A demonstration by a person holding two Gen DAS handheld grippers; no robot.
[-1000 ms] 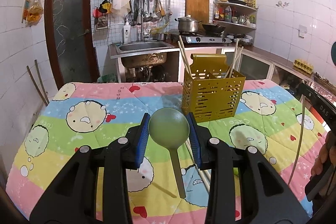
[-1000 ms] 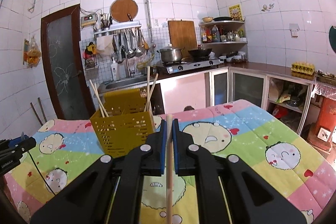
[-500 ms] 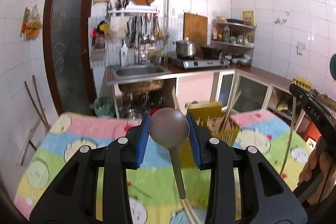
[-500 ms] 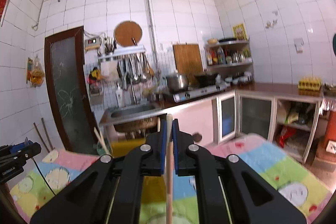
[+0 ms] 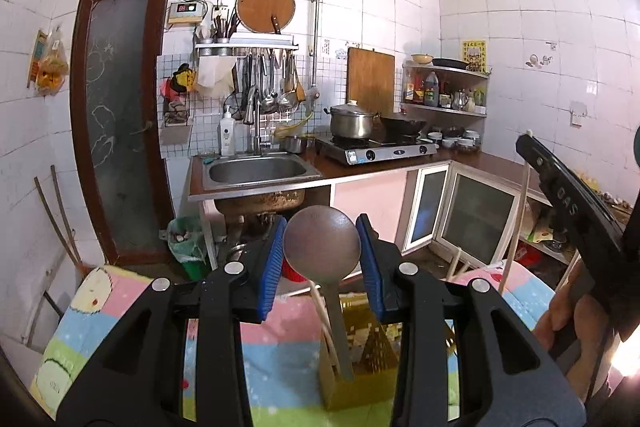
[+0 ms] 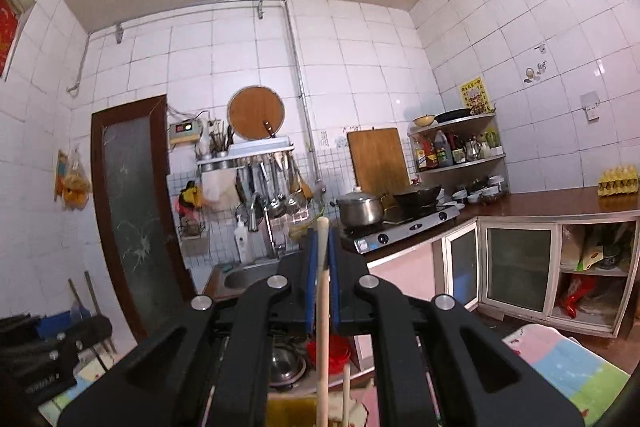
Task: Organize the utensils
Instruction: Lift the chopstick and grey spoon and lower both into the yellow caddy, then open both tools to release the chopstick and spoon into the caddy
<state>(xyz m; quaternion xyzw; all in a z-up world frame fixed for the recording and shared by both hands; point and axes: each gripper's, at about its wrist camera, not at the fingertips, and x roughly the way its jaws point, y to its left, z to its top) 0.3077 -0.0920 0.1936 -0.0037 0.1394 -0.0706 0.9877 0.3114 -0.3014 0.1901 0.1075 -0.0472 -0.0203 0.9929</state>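
My left gripper (image 5: 322,245) is shut on the round bowl of a green spoon (image 5: 321,243), whose handle hangs down over the yellow perforated utensil holder (image 5: 360,367) on the table. Light wooden chopsticks (image 5: 320,301) stand in that holder. My right gripper (image 6: 322,255) is shut on a pale wooden chopstick (image 6: 322,307) held upright; its lower end runs down toward the holder's top (image 6: 288,411), low in the right wrist view. The right gripper's black body (image 5: 568,195) and a hand show at the right of the left wrist view.
The table has a pastel cartoon cloth (image 5: 276,359). Behind it are a steel sink (image 5: 256,171), a gas stove with a pot (image 5: 352,123) and wok, hanging utensils, a dark door (image 5: 116,115) and glass-front cabinets (image 6: 516,267).
Both grippers have risen and tilted upward with the spoon and chopstick still held; the holder and table have slid to the bottom of both views, and the wall and ceiling fill more of them.
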